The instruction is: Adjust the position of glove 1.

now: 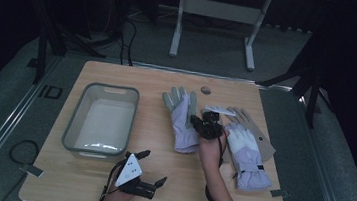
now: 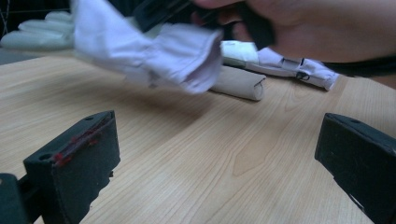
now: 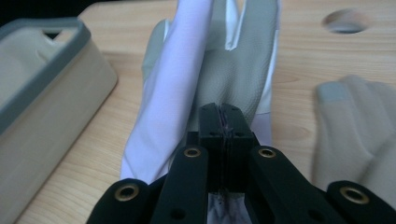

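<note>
Two lavender and grey winter gloves are on the wooden table (image 1: 107,183). My right gripper (image 1: 197,124) (image 3: 223,116) is shut on the nearer glove (image 1: 181,116) (image 3: 224,60) at its wrist end. In the left gripper view this glove (image 2: 154,46) hangs lifted, its cuff off the wood. The other glove (image 1: 249,150) (image 3: 359,126) (image 2: 285,65) lies flat to the right of the hand. My left gripper (image 1: 152,168) (image 2: 219,140) rests low near the table's front edge, open, with bare wood between its jaws.
A grey-rimmed plastic bin (image 1: 105,89) (image 3: 46,65) with nothing inside stands on the left half of the table, close to the held glove. A round hole (image 1: 205,90) (image 3: 345,21) sits near the far edge. Table legs and cables are on the floor beyond.
</note>
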Tool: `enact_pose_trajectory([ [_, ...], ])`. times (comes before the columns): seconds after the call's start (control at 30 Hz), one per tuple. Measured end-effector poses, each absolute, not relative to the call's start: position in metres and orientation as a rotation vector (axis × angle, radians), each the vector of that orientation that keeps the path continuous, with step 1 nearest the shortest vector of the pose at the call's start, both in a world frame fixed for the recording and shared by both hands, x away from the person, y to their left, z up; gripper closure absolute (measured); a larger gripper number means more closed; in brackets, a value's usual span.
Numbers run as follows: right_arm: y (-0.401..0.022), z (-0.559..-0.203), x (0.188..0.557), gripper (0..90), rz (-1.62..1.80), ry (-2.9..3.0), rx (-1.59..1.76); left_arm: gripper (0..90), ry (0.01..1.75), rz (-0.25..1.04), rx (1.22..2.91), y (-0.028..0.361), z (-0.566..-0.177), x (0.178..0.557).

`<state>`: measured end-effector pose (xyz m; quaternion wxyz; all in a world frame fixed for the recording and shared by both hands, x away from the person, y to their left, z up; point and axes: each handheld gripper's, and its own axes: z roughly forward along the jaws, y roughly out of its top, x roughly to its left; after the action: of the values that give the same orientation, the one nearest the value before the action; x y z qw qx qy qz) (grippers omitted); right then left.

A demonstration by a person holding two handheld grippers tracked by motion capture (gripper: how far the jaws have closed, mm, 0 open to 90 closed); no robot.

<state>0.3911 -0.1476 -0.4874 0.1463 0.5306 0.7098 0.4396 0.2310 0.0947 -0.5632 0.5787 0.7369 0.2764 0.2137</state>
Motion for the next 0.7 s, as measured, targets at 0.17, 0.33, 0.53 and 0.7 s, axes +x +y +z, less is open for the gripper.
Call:
enact_pose_trajectory([
  [0.17,-0.153,-0.485,0.367,88.3,1.298,1.966,1.562,0.0,0.648,0.498,1.72,0.095,-0.563,0.231],
  [0.33,-0.155,-0.5,0.354,88.3,1.283,1.927,1.627,0.0,0.645,0.503,1.723,0.095,-0.563,0.231],
  [0.53,-0.15,-0.527,0.357,88.1,1.199,1.962,1.681,0.0,0.646,0.502,1.722,0.095,-0.563,0.231],
  [0.7,-0.151,-0.542,0.364,85.6,1.15,1.979,1.72,0.0,0.645,0.501,1.723,0.095,-0.563,0.231],
])
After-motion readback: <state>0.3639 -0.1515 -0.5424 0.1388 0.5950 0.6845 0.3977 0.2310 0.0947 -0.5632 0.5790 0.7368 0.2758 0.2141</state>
